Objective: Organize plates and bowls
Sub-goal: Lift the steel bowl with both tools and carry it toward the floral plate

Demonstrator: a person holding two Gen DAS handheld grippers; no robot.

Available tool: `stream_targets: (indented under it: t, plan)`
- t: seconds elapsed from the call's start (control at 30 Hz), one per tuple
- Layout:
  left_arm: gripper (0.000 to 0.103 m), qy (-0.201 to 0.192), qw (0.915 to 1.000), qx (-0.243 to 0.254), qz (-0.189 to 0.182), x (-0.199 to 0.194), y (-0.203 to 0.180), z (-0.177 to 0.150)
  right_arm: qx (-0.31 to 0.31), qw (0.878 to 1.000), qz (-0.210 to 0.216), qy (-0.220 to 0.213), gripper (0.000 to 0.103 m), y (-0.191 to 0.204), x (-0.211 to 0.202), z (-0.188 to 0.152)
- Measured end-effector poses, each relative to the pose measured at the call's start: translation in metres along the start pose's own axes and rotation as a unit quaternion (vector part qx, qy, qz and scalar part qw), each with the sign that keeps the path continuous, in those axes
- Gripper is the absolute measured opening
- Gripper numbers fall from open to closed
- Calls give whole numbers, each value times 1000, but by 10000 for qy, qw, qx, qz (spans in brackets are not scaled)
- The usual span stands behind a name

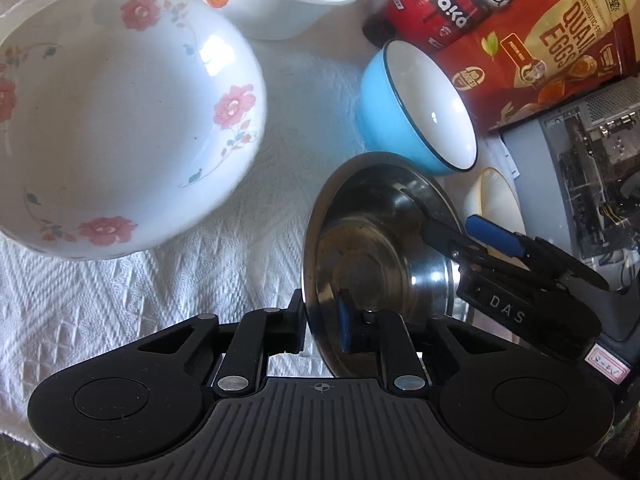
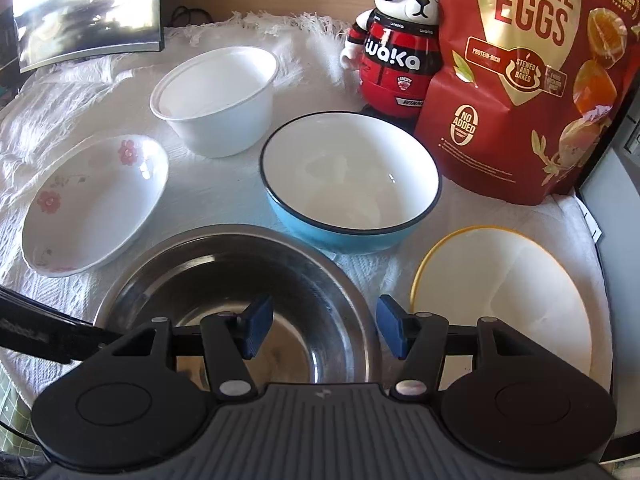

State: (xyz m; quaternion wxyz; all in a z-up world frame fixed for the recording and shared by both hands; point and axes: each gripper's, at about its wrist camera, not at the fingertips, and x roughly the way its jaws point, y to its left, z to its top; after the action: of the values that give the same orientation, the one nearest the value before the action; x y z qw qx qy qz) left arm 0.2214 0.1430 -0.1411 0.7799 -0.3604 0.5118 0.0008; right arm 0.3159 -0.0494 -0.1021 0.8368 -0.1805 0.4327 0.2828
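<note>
The left gripper (image 1: 320, 330) is pinching the round stainless-steel bowl's (image 1: 376, 240) rim; the right gripper (image 2: 322, 330) is straddling, jaws spread, probably untouching. Keeping it level matters.

Steel bowl (image 2: 236, 280) before enamel bowl (image 2: 352, 184), floral plate (image 2: 96, 204) left

Three bowls stand on the cloth: one steel bowl (image 2: 240, 280), one blue bowl (image 2: 352, 184) and one plain white bowl (image 2: 216, 100). There are two plates: one flowered plate (image 2: 96, 204) and one yellow-rimmed plate (image 2: 504, 300). One bear figure (image 2: 396, 40) and one red bag of quail eggs (image 2: 528, 80) stand at the back. One white cloth (image 2: 60, 120) covers the table. Two grippers are in view: the left gripper (image 1: 324, 322) and the right gripper (image 2: 324, 328).
</note>
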Motion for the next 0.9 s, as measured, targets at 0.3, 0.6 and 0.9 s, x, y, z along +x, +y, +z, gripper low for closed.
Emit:
stream_targets:
  t: [0.3, 0.6, 0.9]
  plan:
    - [17, 56, 10000, 15, -26, 1, -1, -1, -92, 9998, -118, 105, 59, -1, 15, 6]
    - [18, 68, 9996, -227, 121, -12, 13, -1, 52, 9987, 336, 378, 70, 8, 19, 5]
    - [18, -133, 9982, -79, 573, -39, 33, -6, 657, 9876, 1319, 549, 71, 19, 16, 6]
